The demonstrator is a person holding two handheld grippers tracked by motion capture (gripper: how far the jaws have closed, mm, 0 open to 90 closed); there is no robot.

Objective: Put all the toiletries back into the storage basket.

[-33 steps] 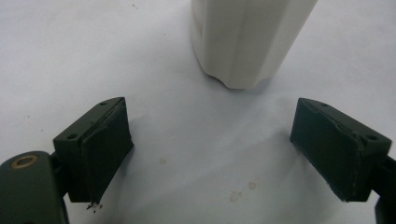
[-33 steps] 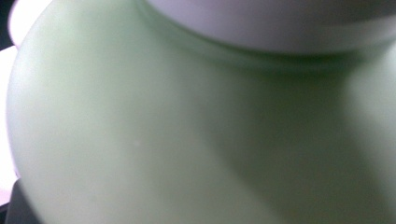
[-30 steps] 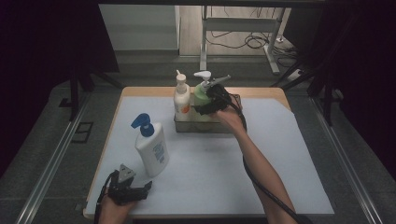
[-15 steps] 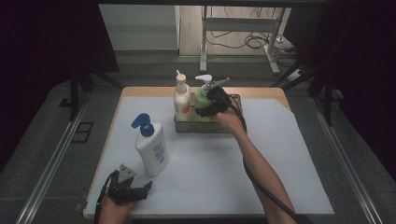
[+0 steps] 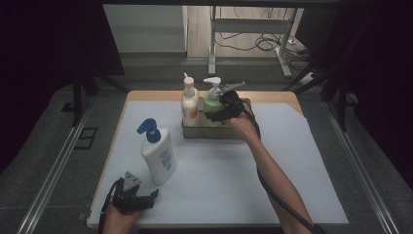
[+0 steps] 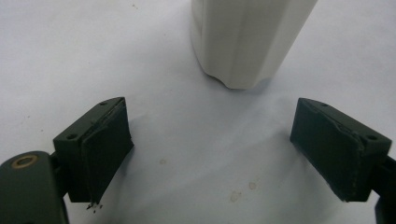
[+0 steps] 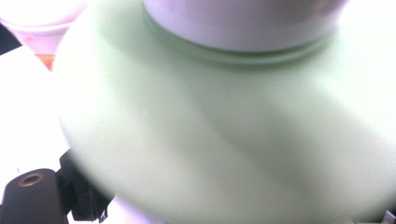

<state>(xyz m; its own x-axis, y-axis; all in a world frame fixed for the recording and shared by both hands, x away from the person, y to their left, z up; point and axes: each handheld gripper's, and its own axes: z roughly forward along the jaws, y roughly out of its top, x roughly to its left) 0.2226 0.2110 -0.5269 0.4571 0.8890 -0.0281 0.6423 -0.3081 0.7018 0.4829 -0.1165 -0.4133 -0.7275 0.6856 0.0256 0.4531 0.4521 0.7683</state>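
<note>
White paper covers the table (image 5: 292,195). Low at the near left edge rests the left gripper (image 5: 146,199), its jaws spread wide with nothing between them; just ahead of them stands the white lotion bottle (image 5: 159,157) with its blue pump, apart from both pads. Farther right sits the metal basket (image 5: 195,130), holding a white-and-orange pump bottle (image 5: 189,102) and, beside it, the green pump bottle (image 5: 212,101). The right gripper (image 5: 220,113) is against the green bottle, which sits between its jaws; they stand wide, and whether the pads press on it I cannot tell.
</note>
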